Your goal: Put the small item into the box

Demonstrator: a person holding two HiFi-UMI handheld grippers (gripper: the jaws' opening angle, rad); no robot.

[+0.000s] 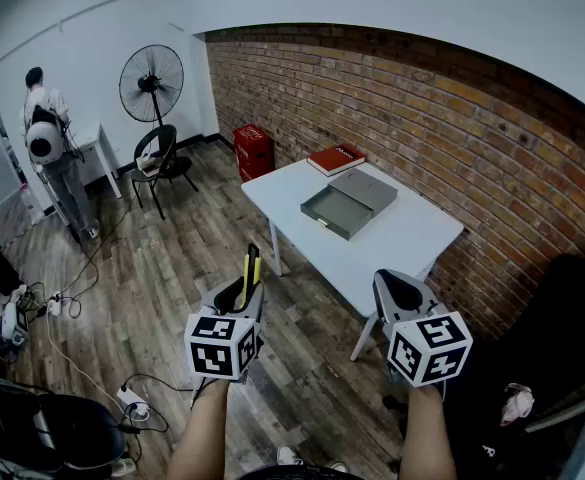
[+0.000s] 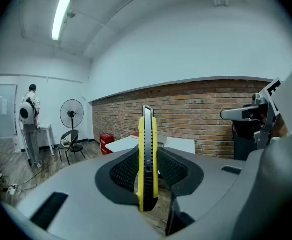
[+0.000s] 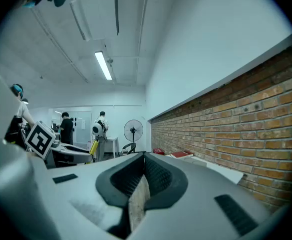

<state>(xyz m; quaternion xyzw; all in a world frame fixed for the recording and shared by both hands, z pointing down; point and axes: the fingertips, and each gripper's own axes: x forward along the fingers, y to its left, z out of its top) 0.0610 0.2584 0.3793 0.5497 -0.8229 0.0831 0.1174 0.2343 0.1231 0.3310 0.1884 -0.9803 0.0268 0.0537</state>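
A yellow and black utility knife (image 1: 251, 266) stands upright between the jaws of my left gripper (image 1: 246, 290), which is shut on it. In the left gripper view the utility knife (image 2: 147, 160) fills the middle, pinched by the ribbed pads (image 2: 171, 168). My right gripper (image 1: 397, 288) is shut with nothing in it, and in its own view the right gripper (image 3: 143, 160) has its pads pressed together. Both grippers hang over the floor, short of the white table (image 1: 412, 236). On that table lies an open grey box (image 1: 332, 213) with its lid (image 1: 365, 189) beside it.
A red book (image 1: 336, 158) lies at the table's far corner by the brick wall (image 1: 422, 108). A red crate (image 1: 253, 150), a black chair (image 1: 156, 160) and a standing fan (image 1: 152, 84) are beyond. A person (image 1: 50, 148) stands far left. Cables and a power strip (image 1: 132, 400) lie on the floor.
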